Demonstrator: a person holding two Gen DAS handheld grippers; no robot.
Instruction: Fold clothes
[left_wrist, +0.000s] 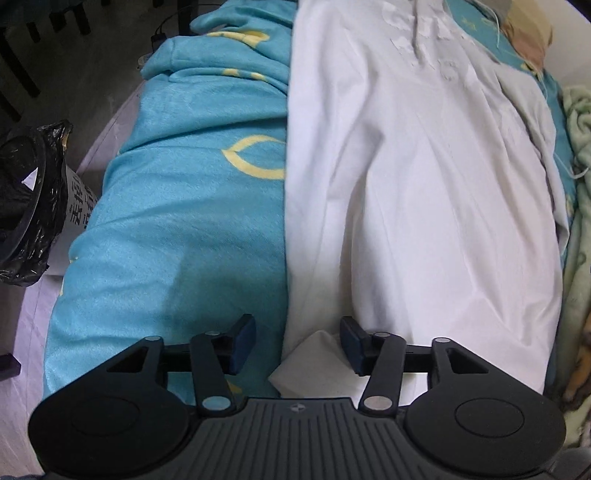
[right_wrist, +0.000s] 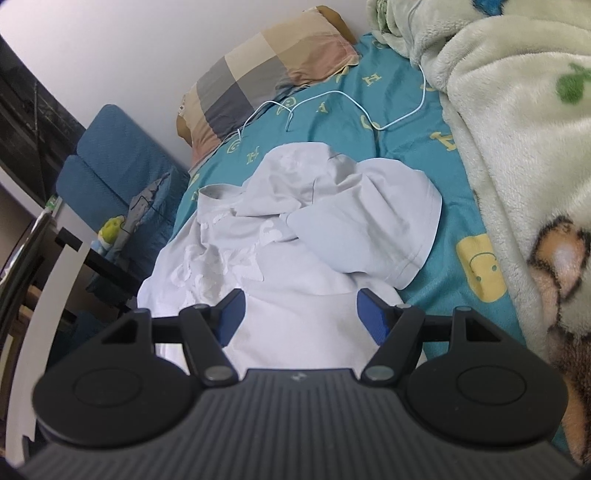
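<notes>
I am reading the fold as partly done. The white T-shirt (left_wrist: 413, 192) is lying on the bed, on the teal sheet (left_wrist: 177, 206). In the left wrist view its left side is forming one long straight edge, which suggests that side is already turned in. In the right wrist view a sleeve (right_wrist: 373, 229) is lying folded over onto the chest, covering part of the white print (right_wrist: 221, 266), and the cloth around the collar is sitting bunched rather than flat. I am judging that smoothing the upper part and the crosswise folds are remaining — the garment is lying at full length.

The shirt's long axis is running along the bed. The collar end is pointing toward the checked pillow (right_wrist: 269, 66), and the hem end is lying nearest the left tool (left_wrist: 297, 345).

The left tool is standing wide, holding nothing, hovering at the hem with the straight edge passing between its pads. The right tool (right_wrist: 301, 315) is also standing wide and empty — over the shirt's body, just below the folded sleeve. I cannot tell whether either is touching the cloth.
</notes>
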